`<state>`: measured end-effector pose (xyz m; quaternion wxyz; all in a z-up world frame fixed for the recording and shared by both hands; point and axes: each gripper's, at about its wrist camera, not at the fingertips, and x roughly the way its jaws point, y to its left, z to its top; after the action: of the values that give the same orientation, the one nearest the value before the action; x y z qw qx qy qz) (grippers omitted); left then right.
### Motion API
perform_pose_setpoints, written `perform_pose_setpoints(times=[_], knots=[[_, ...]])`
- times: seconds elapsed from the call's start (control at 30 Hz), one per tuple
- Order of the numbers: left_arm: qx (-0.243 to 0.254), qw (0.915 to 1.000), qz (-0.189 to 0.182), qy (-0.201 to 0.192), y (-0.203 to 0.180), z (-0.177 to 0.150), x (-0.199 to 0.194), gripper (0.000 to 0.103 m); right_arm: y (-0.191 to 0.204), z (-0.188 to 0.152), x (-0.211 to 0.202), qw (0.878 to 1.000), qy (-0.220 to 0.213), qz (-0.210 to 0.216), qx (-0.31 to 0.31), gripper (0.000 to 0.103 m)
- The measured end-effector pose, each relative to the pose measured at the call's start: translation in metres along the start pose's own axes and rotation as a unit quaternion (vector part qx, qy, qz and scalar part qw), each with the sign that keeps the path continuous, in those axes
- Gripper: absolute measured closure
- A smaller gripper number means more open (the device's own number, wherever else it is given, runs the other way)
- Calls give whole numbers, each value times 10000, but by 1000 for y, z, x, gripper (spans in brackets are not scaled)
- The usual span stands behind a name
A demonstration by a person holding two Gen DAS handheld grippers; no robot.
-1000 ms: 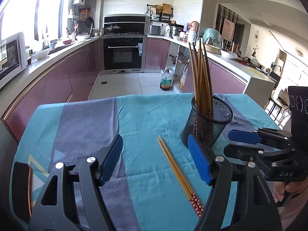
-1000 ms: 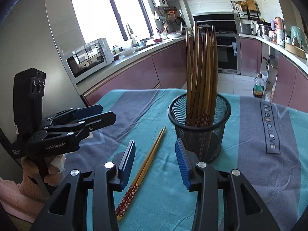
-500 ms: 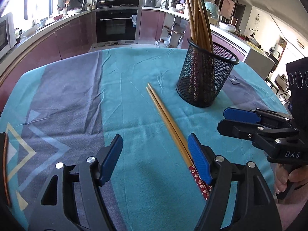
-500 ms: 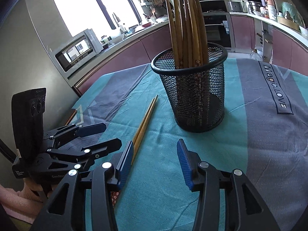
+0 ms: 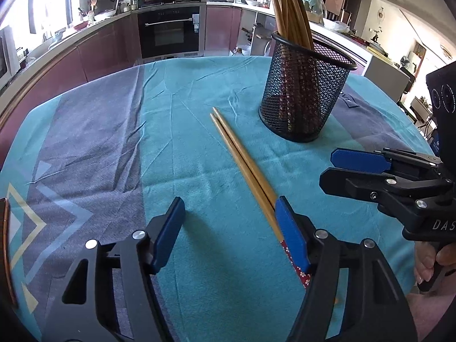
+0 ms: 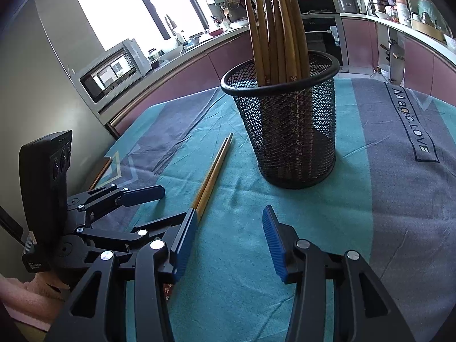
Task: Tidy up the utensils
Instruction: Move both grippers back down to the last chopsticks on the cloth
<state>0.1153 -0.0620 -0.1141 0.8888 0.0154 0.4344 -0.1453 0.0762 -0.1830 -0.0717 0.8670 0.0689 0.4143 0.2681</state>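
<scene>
**While low over cloth: both claws empty, loose chopsticks at left claw**

While hovering low over teal-and-grey striped tablecloth (image 5: 99, 142), keeps left gripper (image 5: 229, 202) wide, jaws just narrowed a little, clamping nothing. Shows pair of brown wooden chopsticks with red patterned ends (image 5: 242, 159) lying diagonally on cloth, running under that gripper's right-hand finger, not pinched. Shows right gripper (image 6: 230, 211) at medium gap, empty, over bare cloth just beside pair. Places black wire-mesh cup (image 5: 305, 97) upright beyond both, near pair's tips, filled with matching upright chopsticks (image 6: 273, 42).
</scene>
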Motion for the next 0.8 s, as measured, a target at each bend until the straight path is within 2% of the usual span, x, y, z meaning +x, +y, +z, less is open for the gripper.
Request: perform_pose_setpoints(times=[0.27,0.37,0.5,0.8], knots=[[-48,9998,187,4,7,-1,-2,47,2,1,3,10000,30,-33,-16,58],[-227,9997,-121,-25,13,0,-5,46,3,2,5,10000,34,-49,-32,58],[-52,9997,-228,-58,3,-1,-4,46,5,3,7,10000,36,-29,-37,58],[26,9998,-217,20,1,-4,1,52,8,8,12,9999,74,-49,-89,58]])
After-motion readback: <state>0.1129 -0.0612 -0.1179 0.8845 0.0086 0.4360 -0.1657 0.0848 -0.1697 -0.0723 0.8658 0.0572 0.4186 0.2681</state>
